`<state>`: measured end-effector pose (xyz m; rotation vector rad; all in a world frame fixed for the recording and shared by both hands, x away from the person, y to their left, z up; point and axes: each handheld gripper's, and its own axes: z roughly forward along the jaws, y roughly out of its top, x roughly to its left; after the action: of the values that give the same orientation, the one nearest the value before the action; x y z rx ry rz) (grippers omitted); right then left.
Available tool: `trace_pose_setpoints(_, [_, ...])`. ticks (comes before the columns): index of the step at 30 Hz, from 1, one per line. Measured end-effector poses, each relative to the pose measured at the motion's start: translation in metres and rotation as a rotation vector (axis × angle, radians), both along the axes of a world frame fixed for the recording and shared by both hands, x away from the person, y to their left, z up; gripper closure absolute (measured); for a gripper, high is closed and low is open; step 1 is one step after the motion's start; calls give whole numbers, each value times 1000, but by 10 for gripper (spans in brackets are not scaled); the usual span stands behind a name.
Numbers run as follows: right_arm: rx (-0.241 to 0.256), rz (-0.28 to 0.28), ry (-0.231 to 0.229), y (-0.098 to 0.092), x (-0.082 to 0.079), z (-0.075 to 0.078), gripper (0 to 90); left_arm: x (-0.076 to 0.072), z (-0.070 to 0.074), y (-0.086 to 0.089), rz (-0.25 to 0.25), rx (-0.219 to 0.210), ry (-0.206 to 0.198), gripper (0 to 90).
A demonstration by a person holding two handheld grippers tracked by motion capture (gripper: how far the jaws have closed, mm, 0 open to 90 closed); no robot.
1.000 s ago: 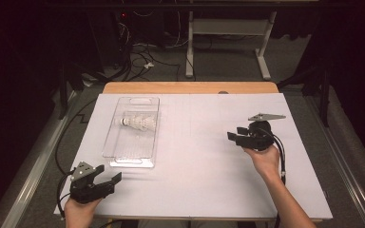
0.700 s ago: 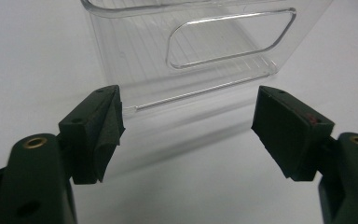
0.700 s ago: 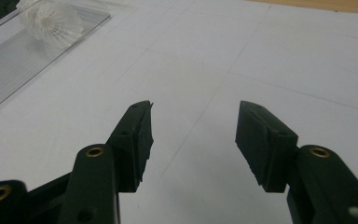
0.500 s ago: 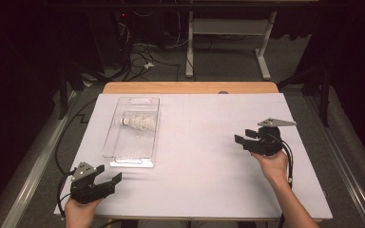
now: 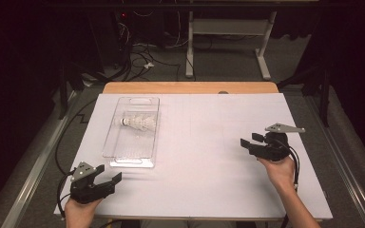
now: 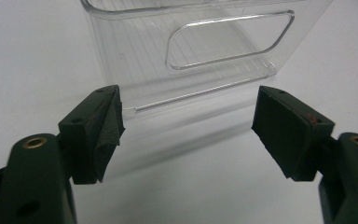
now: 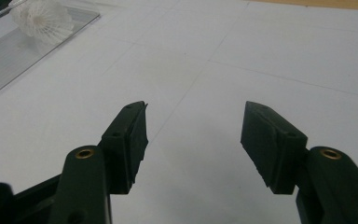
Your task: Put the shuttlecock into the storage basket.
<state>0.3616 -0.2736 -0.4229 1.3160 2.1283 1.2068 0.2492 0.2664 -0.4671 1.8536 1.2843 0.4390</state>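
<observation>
Shuttlecock [image 5: 138, 123] lies in the clear plastic tray [image 5: 115, 145], and we hold the left gripper [image 5: 115, 179] and right gripper [image 5: 248, 139] with jaws spread, both empty, over the white table [image 5: 204, 171].

Table [image 5: 204, 190]: wooden top, covered by white sheet [image 5: 209, 142]; a bare wooden strip shows beyond the sheet's far edge. Clear plastic bin [image 5: 132, 156] lies directly on the sheet, left of its centre, long side running away from the person. Rest of sheet bare.
</observation>
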Motion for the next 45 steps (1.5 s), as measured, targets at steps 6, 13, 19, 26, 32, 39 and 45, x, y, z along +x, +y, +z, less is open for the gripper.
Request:
trace_pose_setpoints(6, [1, -6, -17, -6, -8, -1, 395, 0, 0, 1, 2, -1, -4, 255])
trace_pose_setpoints(13, [5, -21, -27, -16, -16, -6, 392, 0, 0, 1, 5, -3, -3, 255])
trace_pose_setpoints(19, [16, -37, -33, -24, -23, -10, 386, -1, 0, 0, 4, -2, -9, 255])
trace_pose_setpoints(26, [4, -52, -37, -31, -34, -17, 369, -1, 1, 2, 3, -8, -11, 254])
trace_pose_setpoints(32, [4, -50, -41, -35, -43, -19, 357, -2, 1, 1, 2, -8, -14, 253])
trace_pose_setpoints(39, [2, -43, -65, -39, -55, -22, 354, 0, 1, 1, 7, -10, -12, 253])
trace_pose_setpoints(45, [19, -50, -64, -43, -61, -25, 350, -2, 2, 2, 8, -12, -17, 253])
